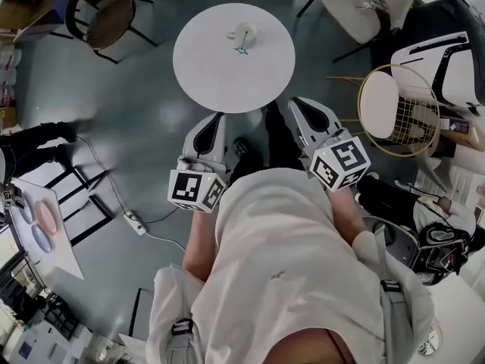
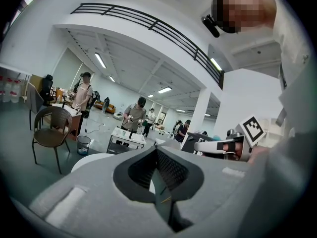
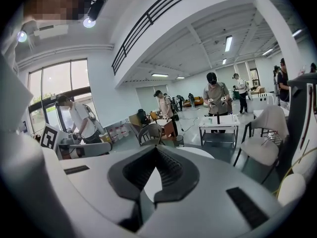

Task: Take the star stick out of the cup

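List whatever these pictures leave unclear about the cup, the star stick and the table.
- Head view: the cup and star stick are too small to tell whether the stick sits inside the cup.
- Left gripper view: the left gripper, jaws together, blocks most of the table; cup and stick are hidden.
- Right gripper view: the right gripper, also shut, covers most of the table; cup and stick are hidden.
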{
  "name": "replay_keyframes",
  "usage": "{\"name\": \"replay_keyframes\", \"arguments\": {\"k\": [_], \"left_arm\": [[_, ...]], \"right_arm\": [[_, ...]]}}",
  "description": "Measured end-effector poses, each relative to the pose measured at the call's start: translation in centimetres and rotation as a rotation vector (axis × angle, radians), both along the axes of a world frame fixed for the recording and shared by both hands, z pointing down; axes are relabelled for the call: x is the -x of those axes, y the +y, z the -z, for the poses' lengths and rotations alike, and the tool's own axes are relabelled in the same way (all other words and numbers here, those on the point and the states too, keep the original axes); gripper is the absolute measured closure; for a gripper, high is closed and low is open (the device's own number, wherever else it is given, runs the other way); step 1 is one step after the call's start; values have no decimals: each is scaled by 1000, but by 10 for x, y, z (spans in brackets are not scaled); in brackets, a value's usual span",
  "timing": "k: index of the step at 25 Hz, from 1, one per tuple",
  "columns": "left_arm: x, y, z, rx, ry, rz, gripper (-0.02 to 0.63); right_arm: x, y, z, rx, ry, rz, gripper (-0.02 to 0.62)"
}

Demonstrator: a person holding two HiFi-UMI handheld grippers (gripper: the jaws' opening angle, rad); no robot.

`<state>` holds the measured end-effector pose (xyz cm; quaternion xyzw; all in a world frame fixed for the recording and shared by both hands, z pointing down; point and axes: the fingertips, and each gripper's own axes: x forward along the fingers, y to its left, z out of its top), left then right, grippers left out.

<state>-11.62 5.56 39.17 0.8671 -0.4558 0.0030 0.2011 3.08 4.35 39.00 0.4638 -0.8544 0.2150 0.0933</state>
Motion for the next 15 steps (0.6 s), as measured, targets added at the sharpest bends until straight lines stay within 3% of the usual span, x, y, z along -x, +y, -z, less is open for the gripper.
{"name": "replay_keyframes", "arguments": {"k": [15], "left_arm": [[-40,-86,15,-17,-39,101,597]], "right_arm": [[-20,-114,6,-25,-50,140,588]]}}
